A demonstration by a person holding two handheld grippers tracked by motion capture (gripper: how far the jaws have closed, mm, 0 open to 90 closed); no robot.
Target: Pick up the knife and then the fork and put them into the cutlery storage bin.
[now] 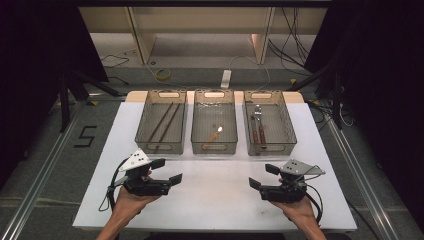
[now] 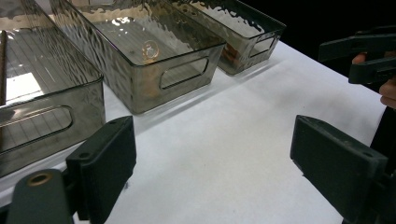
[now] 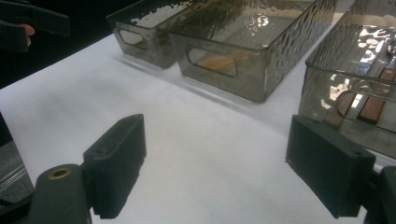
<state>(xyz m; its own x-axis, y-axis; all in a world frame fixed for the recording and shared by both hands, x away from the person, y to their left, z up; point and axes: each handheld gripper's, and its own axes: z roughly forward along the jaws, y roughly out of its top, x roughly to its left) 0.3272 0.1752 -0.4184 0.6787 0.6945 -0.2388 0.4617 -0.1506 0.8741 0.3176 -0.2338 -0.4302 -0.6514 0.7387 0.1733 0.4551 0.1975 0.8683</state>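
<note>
Three clear grey bins stand in a row on the white table (image 1: 215, 195). The left bin (image 1: 145, 130) holds two dark chopsticks (image 1: 164, 122). In the middle bin (image 1: 194, 127) lies a wooden-handled spoon (image 1: 216, 134). The right bin (image 1: 290, 127) holds cutlery with brown handles (image 1: 258, 131). My left gripper (image 1: 166, 170) is held in a hand at the front left, open, with nothing between its jaws (image 2: 215, 158). At the front right my right gripper (image 1: 263, 176) is also open and empty (image 3: 219, 163). Both hover over bare table in front of the bins.
In the left gripper view the middle bin (image 2: 187, 74) is straight ahead and the other gripper (image 2: 369, 56) shows at the top right. The right gripper view has the right bin (image 3: 327, 100) close on its right. Cables and furniture legs lie on the floor beyond the table.
</note>
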